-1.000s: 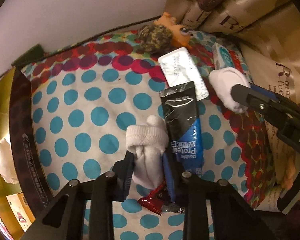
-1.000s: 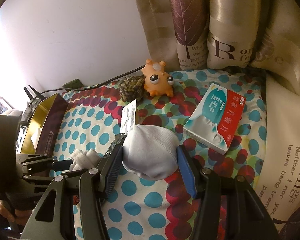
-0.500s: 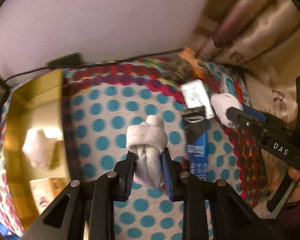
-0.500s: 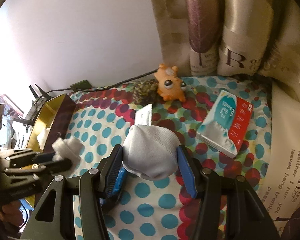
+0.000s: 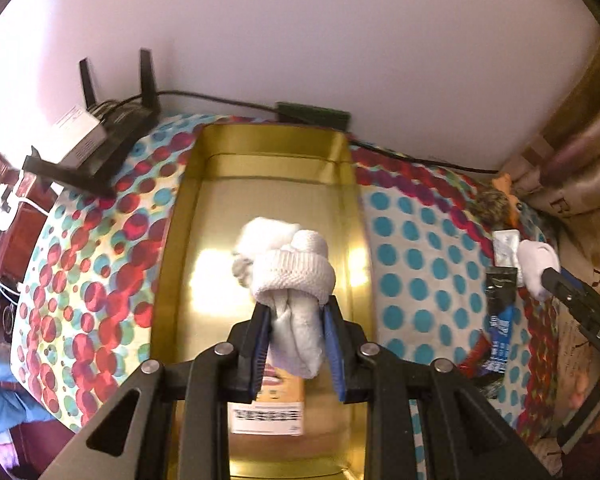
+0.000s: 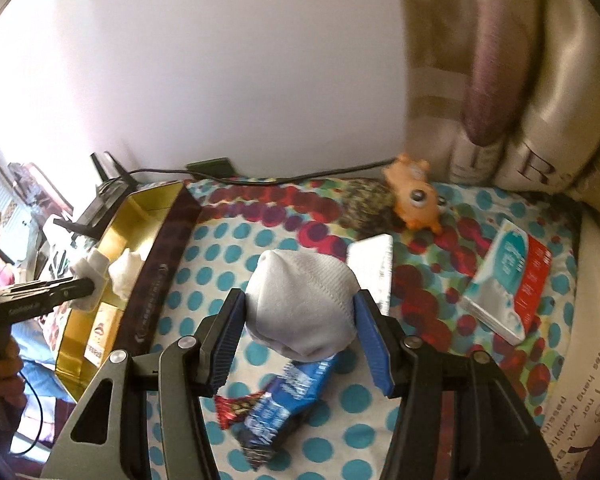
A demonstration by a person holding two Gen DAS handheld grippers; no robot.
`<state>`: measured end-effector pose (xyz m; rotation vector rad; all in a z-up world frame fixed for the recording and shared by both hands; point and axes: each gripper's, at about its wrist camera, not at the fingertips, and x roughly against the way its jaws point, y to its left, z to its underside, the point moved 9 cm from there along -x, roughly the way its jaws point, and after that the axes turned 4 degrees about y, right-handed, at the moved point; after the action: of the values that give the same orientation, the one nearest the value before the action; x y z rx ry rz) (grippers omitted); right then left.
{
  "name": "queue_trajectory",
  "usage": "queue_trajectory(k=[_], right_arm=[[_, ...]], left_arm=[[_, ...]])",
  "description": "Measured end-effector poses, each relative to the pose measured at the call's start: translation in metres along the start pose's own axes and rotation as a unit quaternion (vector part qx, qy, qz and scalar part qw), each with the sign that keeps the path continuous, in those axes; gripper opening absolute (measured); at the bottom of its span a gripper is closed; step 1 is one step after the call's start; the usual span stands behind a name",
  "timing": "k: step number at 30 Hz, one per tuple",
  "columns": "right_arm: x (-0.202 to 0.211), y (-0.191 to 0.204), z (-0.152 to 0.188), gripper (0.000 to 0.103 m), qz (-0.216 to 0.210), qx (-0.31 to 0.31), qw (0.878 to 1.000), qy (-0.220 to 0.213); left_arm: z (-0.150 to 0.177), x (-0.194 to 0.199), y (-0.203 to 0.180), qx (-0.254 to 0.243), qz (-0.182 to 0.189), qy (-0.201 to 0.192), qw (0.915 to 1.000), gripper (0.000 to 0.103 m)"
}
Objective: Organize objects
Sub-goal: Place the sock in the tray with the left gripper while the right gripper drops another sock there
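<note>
Rolled sock over gold tin

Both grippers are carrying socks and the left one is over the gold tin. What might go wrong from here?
1. The left gripper pinches only the lower end of its rolled sock; the bundle may unroll on release.
2. Another white sock and a labelled box already lie in the gold tin, so the drop may pile unevenly.
3. The right gripper must clear the tin's dark wall with its sock.

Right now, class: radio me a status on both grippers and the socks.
Left gripper shut on rolled white sock, over gold tin. Right gripper shut on second sock bundle. Tin already holds another sock; nothing blocking.
</note>
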<state>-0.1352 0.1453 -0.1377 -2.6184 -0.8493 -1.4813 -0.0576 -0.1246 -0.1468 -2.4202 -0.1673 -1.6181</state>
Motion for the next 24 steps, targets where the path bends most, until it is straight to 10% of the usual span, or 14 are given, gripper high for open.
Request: queue_trajectory(k=[24], right_arm=[[-0.015, 0.123, -0.001, 0.053, -0.059, 0.097, 0.993, 0.02]], left_arm=[[0.018, -0.009, 0.023, 0.003, 0.005, 0.018, 0.9998, 0.041]])
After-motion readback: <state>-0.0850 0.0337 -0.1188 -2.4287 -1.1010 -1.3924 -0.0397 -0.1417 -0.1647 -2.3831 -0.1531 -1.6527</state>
